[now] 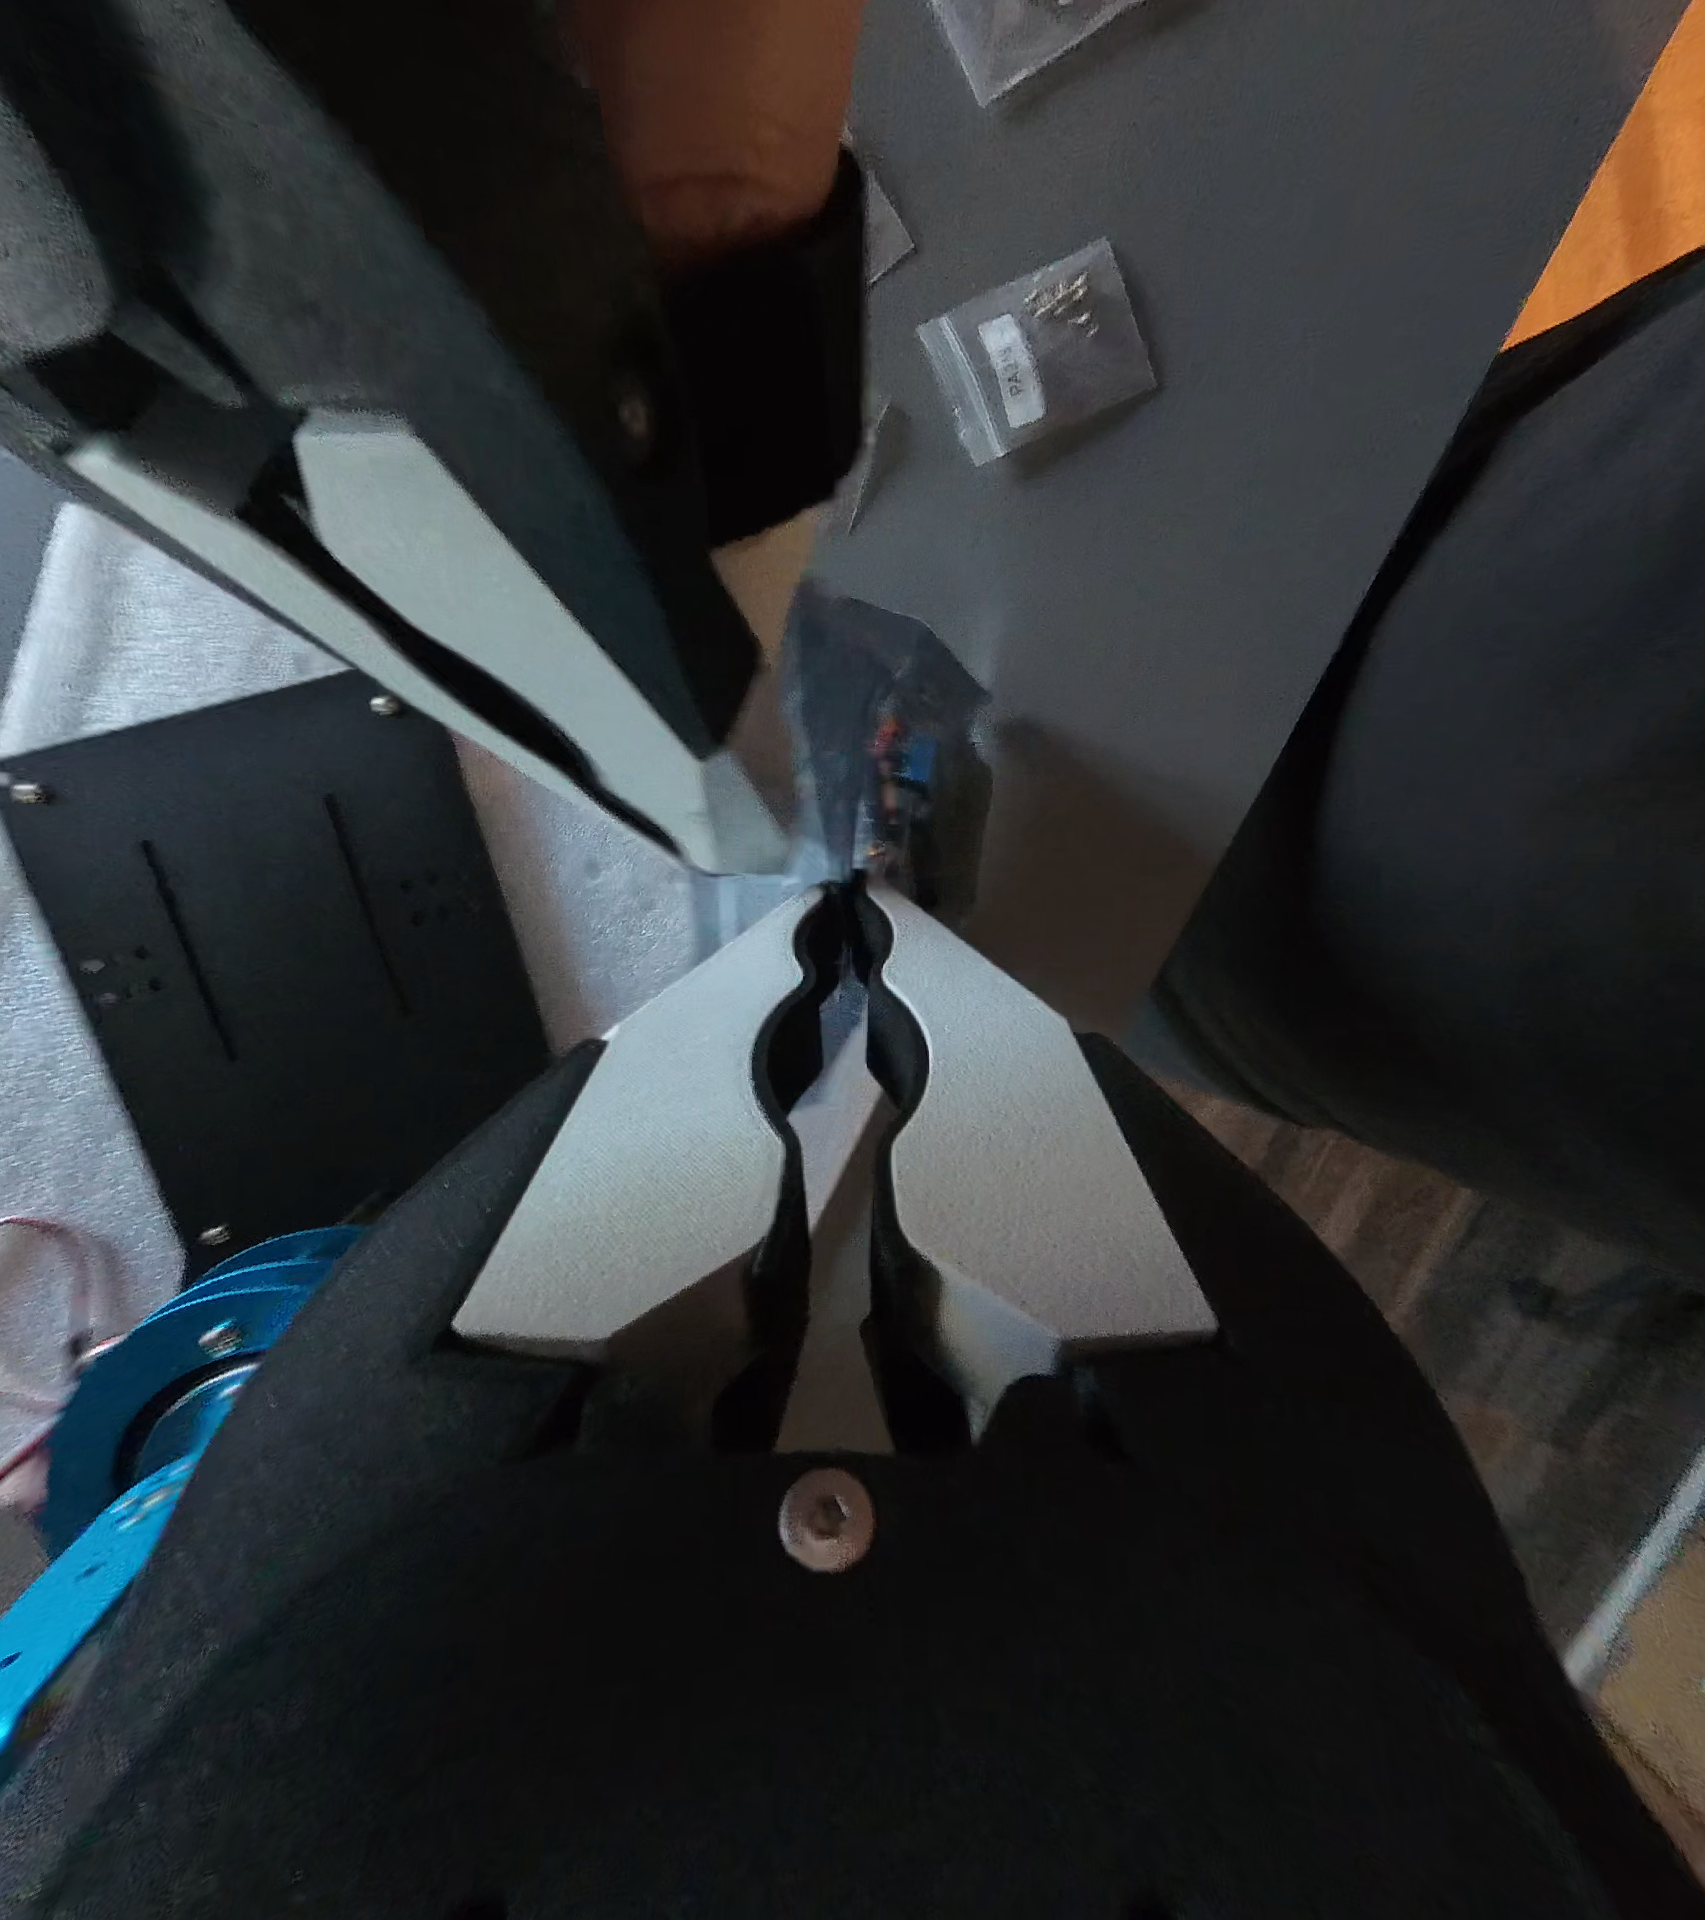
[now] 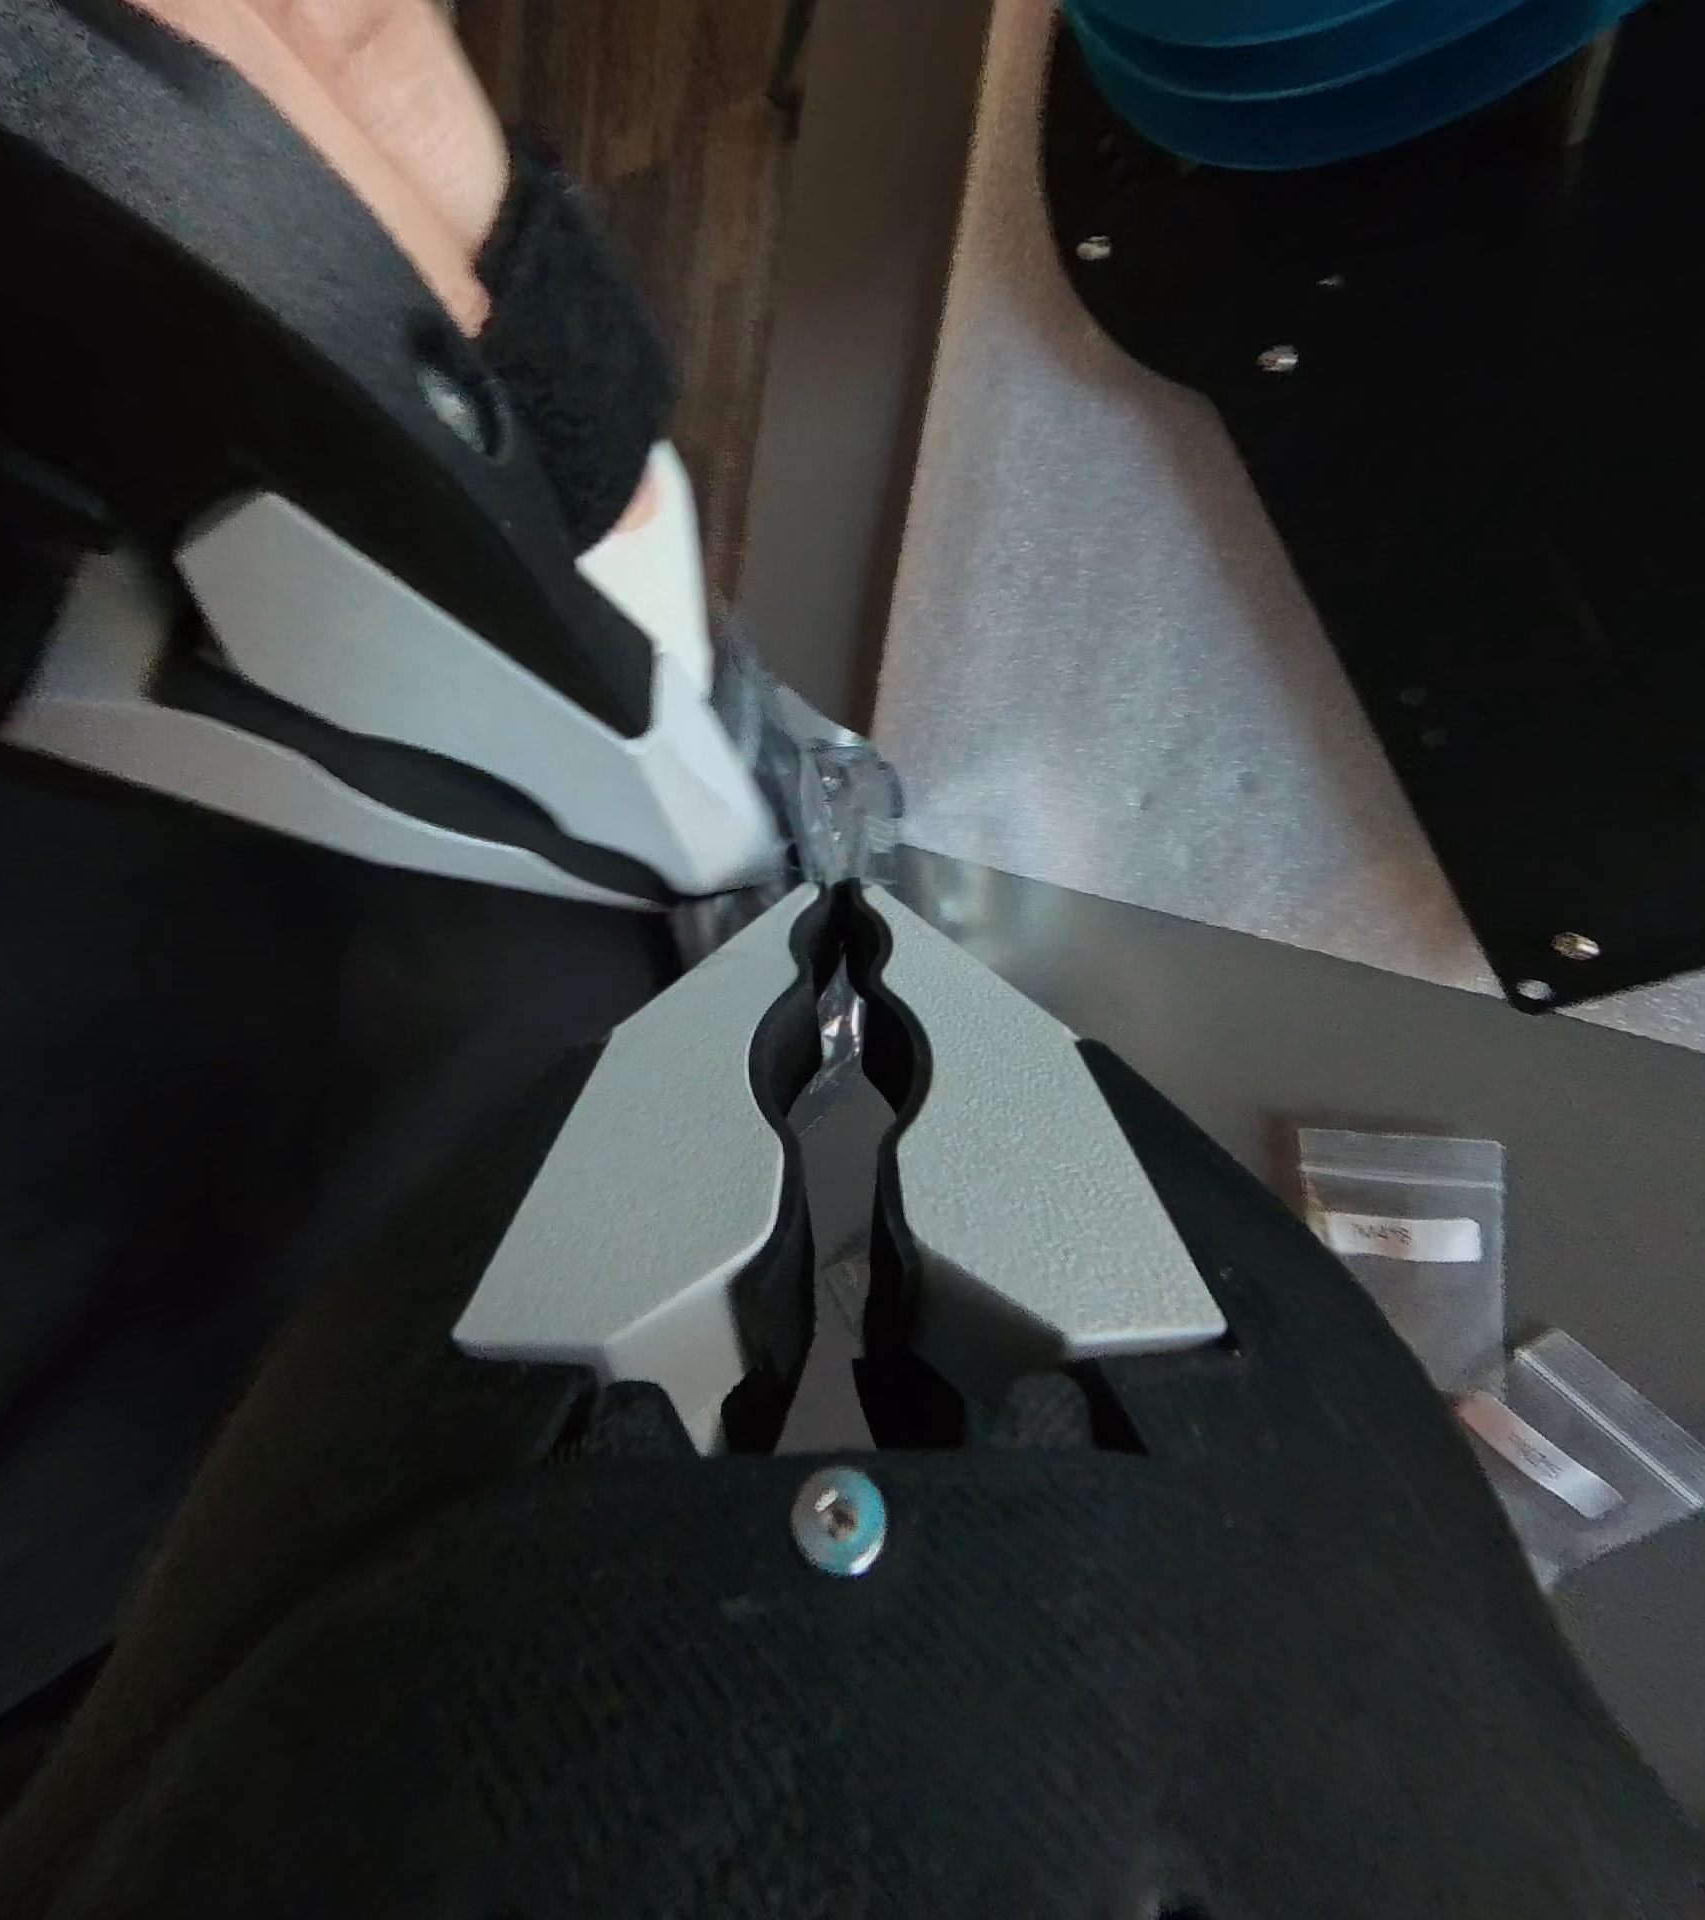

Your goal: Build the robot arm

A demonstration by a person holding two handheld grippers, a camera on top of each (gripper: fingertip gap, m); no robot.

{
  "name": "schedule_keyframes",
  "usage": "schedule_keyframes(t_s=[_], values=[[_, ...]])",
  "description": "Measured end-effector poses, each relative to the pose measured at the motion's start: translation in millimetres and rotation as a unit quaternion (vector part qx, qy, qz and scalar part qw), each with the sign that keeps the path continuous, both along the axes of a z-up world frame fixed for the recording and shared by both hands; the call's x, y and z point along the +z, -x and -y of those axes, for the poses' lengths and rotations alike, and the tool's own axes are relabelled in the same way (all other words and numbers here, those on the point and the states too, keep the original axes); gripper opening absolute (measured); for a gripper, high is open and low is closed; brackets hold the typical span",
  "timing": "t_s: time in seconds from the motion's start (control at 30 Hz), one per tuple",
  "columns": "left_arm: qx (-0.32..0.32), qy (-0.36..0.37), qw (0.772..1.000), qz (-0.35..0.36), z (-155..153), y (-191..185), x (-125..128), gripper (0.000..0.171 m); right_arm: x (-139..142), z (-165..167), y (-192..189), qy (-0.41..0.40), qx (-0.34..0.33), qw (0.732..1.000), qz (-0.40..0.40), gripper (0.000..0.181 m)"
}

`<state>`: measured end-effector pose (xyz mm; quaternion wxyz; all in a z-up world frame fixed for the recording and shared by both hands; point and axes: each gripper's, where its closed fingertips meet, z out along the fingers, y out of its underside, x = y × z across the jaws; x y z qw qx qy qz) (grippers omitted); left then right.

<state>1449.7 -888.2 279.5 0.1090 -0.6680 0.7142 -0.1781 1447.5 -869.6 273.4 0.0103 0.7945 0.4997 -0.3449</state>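
My left gripper (image 1: pixel 848 896) is shut on the edge of a small clear plastic bag (image 1: pixel 892 732) that holds a little circuit board with blue parts. The bag is held up above the dark grey table (image 1: pixel 1263 540). My right gripper (image 2: pixel 843 896) is shut on the same bag (image 2: pixel 832 795), pinching crumpled plastic at its tips. The two grippers meet tip to tip. The right one shows in the left wrist view (image 1: pixel 723 850), coming in from the upper left. The left one shows in the right wrist view (image 2: pixel 739 847), also from the upper left.
A black metal plate (image 1: pixel 245 935) with slots and screws lies on a white foam sheet (image 1: pixel 100 644). A blue metal part (image 1: pixel 100 1455) with red wires lies beside it. Small labelled zip bags (image 1: pixel 1035 353) (image 2: pixel 1399 1236) lie on the table. A person's black clothing (image 1: pixel 1554 727) is close by. Both grippers' tips are close together, under 4 cm apart.
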Motion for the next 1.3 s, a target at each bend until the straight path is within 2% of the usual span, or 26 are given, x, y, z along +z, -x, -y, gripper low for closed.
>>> schedule_keyframes(t_s=[0.17, 0.33, 0.47, 0.67, 0.77, 0.83, 0.93, 1.03, 1.13, 1.23, 1.27, 1.3], values=[[0.037, 0.131, 0.99, 0.027, 13, -5, 12, 0.0, -6, -17, -4, -0.045, -0.001, 0.999, 0.013, 0.0], [0.064, 0.188, 0.98, 0.032, 15, -7, 16, 0.0, -12, -27, -3, -0.078, 0.003, 0.997, 0.021, 0.0], [0.068, 0.215, 0.973, 0.043, 18, -10, 13, 0.0, -18, -25, -3, -0.105, 0.031, 0.993, 0.033, 0.0], [0.091, 0.239, 0.964, 0.067, 12, -10, 12, 0.0, -21, -27, -2, -0.078, 0.024, 0.997, 0.008, 0.002], [0.086, 0.239, 0.964, 0.078, 13, -9, 16, 0.0, -14, -22, 2, -0.015, 0.018, 0.998, -0.056, 0.007], [0.094, 0.244, 0.96, 0.096, 9, -9, 20, 0.0, -6, -25, 4, 0.02, -0.005, 0.993, -0.116, 0.026], [0.119, 0.263, 0.949, 0.125, 1, -11, 25, 0.0, 14, -33, 1, 0.053, -0.038, 0.974, -0.218, 0.028], [0.128, 0.262, 0.946, 0.143, -5, -13, 29, 0.0, 21, -49, -10, 0.001, -0.074, 0.959, -0.274, 0.049], [0.129, 0.257, 0.947, 0.146, -6, -16, 29, 0.0, 40, -58, -25, -0.02, -0.108, 0.929, -0.353, 0.054], [0.138, 0.26, 0.944, 0.151, -9, -21, 31, 0.0, 55, -69, -53, -0.08, -0.149, 0.889, -0.425, 0.071], [0.142, 0.258, 0.943, 0.155, -11, -22, 33, 0.0, 64, -68, -64, -0.114, -0.16, 0.866, -0.459, 0.077], [0.147, 0.257, 0.942, 0.16, -14, -23, 35, 0.0, 73, -64, -75, -0.138, -0.168, 0.842, -0.494, 0.073]])
